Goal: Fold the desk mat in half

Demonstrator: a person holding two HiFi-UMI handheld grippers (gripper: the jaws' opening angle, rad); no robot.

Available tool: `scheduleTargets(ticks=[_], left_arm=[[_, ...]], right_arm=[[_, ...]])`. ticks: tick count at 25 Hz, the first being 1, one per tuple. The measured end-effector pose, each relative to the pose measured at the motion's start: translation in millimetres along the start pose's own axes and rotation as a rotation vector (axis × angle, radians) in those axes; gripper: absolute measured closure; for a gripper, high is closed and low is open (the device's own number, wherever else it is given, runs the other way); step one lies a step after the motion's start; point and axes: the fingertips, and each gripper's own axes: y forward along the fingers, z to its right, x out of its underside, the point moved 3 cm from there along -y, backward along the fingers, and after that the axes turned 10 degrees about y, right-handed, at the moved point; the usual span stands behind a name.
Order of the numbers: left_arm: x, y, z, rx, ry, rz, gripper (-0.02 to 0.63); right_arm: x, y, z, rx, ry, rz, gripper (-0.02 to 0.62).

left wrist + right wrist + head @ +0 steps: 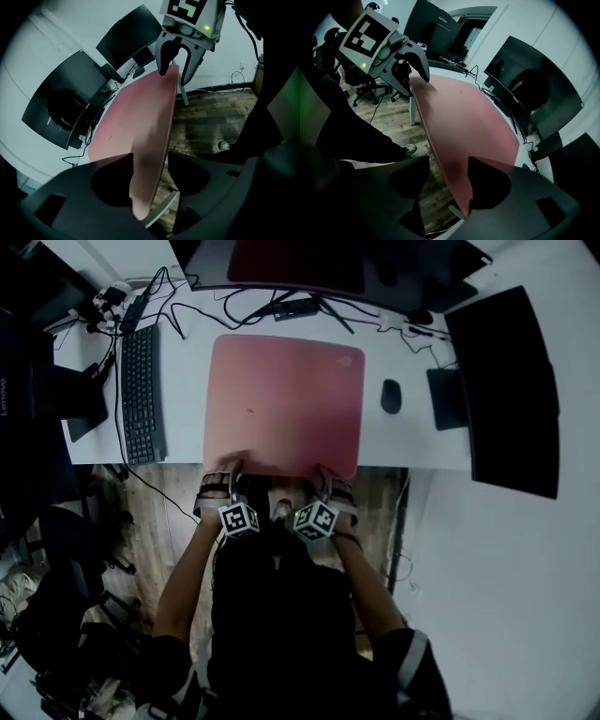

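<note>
The white desk (pixel 412 442) stretches away ahead of both pairs of jaws, with its front edge just under them. On it lies the pink desk mat (pixel 281 399), flat and unfolded, running from the jaws out toward the far side. Its near edge passes between both pairs of jaws, one near corner at each.

A dark monitor (pixel 506 390) sits ahead and to the right of the right jaws. A black keyboard (pixel 142 395) lies ahead and to the left of the left jaws, just beside the mat.

The left gripper (pixel 149 176) has its jaws wide apart, straddling the mat's edge without pinching it (a clear gap shows on the floor side). The right gripper (pixel 447 180) straddles its corner the same way, jaws fully spread and gripping nothing.

A black mouse (pixel 391 396) rests ahead of the right jaws, between mat and monitor.
</note>
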Motion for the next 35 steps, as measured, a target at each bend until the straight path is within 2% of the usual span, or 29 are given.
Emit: scheduleTargets(ticks=[3, 7, 12, 15, 18, 21, 28, 35], left_arm=[[2.1, 1.6, -6.7, -0.018, -0.006, -0.01, 0.376], [6.4, 9.8, 2.6, 0.03, -0.109, 0.005, 0.396], [4.9, 7.7, -0.1, 0.043, -0.107, 0.016, 0.411], [3.2, 3.7, -1.8, 0.066, -0.106, 0.024, 0.44], [1.6, -1.7, -0.8, 0.075, -0.108, 0.038, 0.506], [-0.4, -7.7, -5.8, 0.081, -0.129, 0.043, 0.553], [0.7, -10.0, -10.8, 0.1, -0.16, 0.045, 0.584], [-1.4, -20.9, -29.2, 0.154, -0.248, 0.047, 0.586]], right_arm=[[4.1, 7.5, -0.3, -0.009, -0.013, -0.027, 0.36], [4.8, 14.6, 3.1, 0.007, -0.039, -0.043, 0.362], [2.1, 10.3, 7.2, -0.001, -0.022, -0.039, 0.383], [-0.7, 6.9, 7.7, -0.008, -0.029, -0.039, 0.42], [-4.6, 1.3, 6.8, -0.008, -0.024, -0.029, 0.503], [-6.1, -0.2, 7.9, -0.009, -0.014, -0.026, 0.543], [-11.2, -4.3, 12.1, -0.032, -0.013, -0.029, 0.568], [-25.7, -17.4, 28.3, -0.05, 0.015, -0.013, 0.572]])
